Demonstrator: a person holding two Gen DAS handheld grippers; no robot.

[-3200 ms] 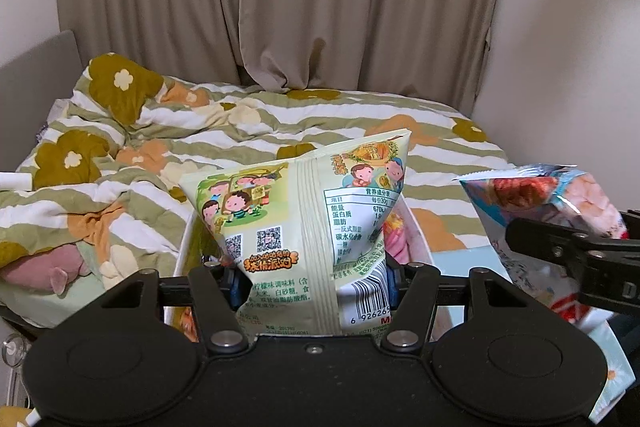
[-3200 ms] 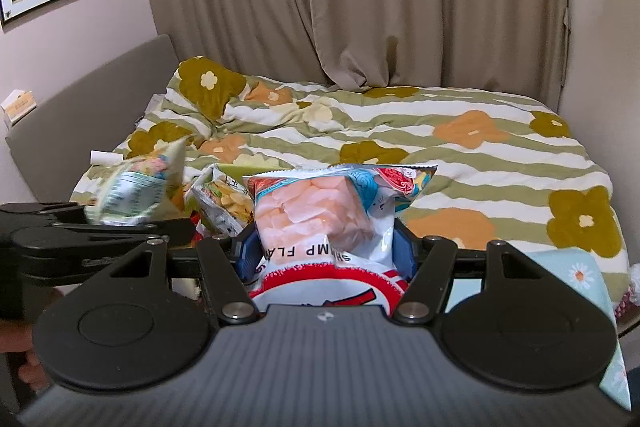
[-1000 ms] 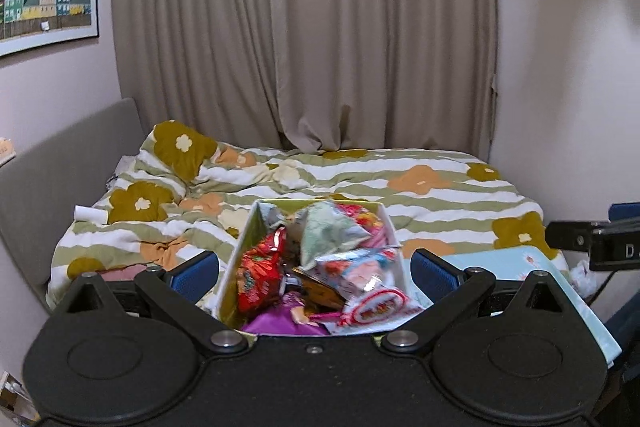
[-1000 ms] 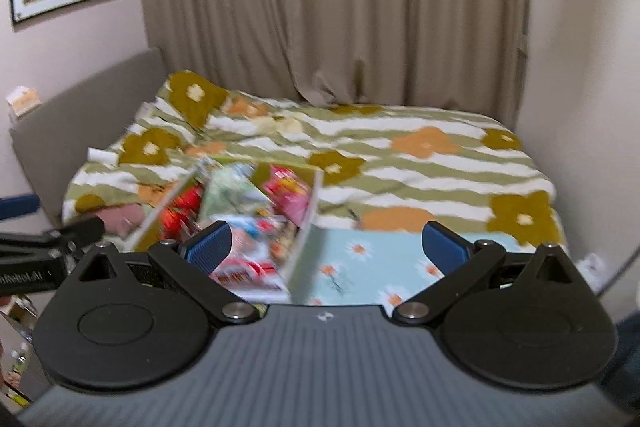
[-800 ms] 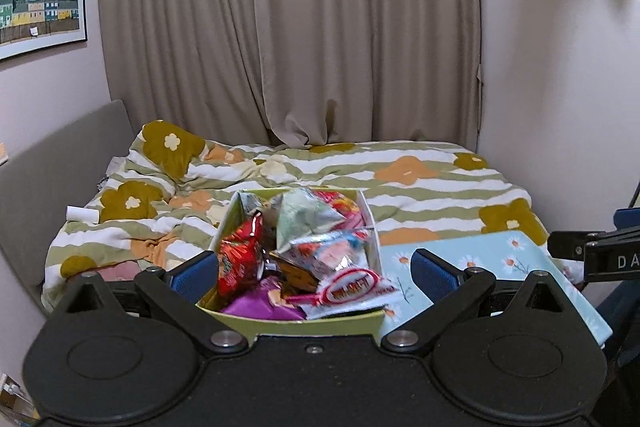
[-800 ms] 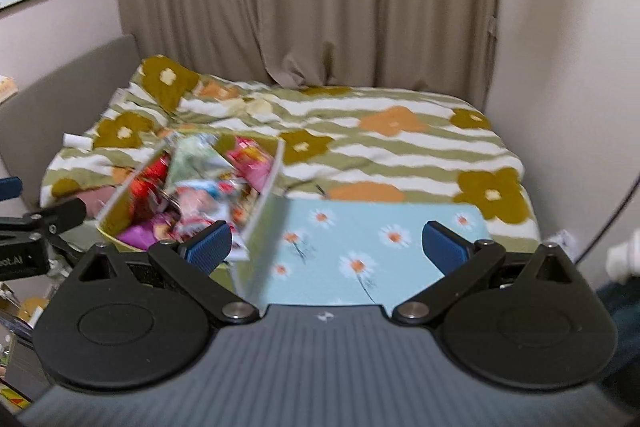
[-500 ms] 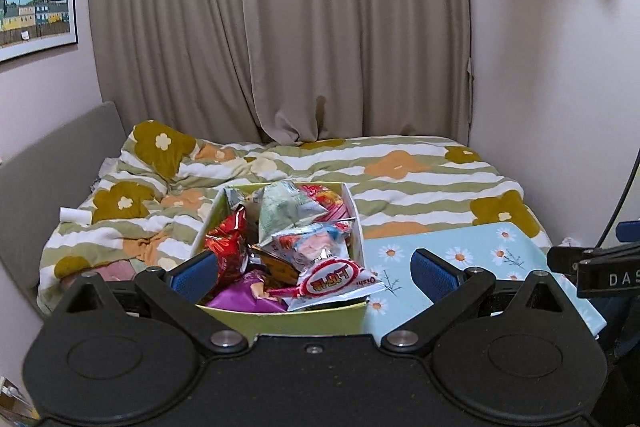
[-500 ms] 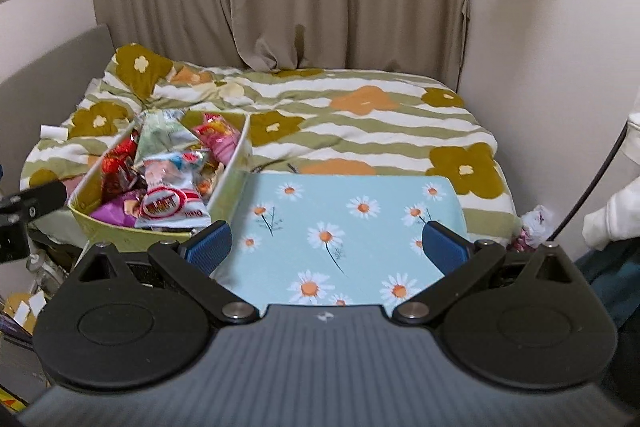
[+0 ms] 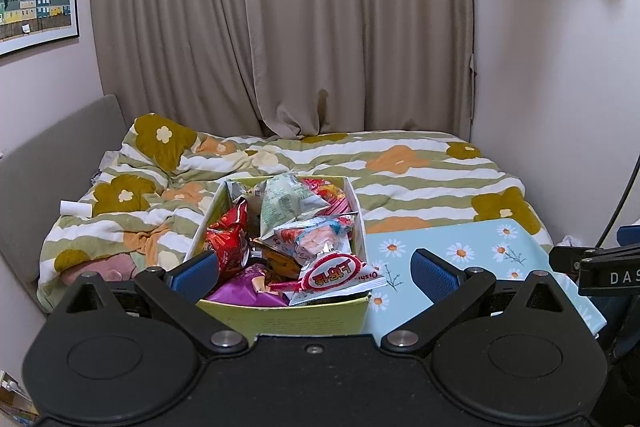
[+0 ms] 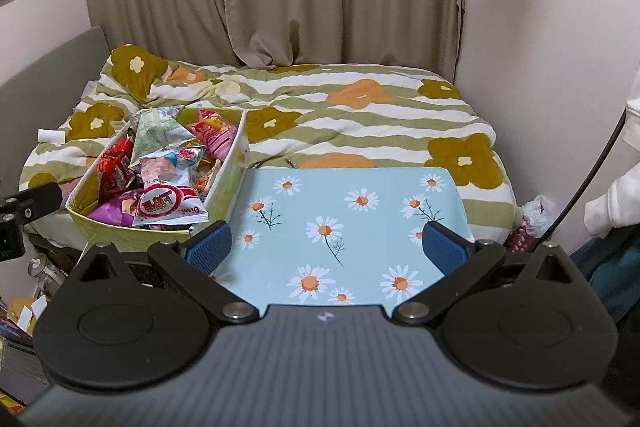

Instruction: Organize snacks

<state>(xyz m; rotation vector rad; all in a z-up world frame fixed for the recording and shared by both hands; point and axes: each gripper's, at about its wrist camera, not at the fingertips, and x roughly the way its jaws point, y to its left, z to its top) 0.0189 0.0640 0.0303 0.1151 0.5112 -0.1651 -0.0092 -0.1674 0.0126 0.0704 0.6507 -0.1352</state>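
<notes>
A yellow-green box stands at the near left of the blue daisy-print table, filled with several snack bags. A pale green bag and a shrimp-chip bag lie on top. My left gripper is open and empty, pulled back in front of the box. In the right wrist view the box is at the left, with the shrimp-chip bag on top. My right gripper is open and empty over the table.
A bed with a striped flower duvet lies behind the table. Curtains hang at the back. A wall and a dark cable are on the right. Clutter sits on the floor at the lower left.
Both grippers have let go of their snack bags, which now lie in the box. Both have opened and pulled back and up from the box.
</notes>
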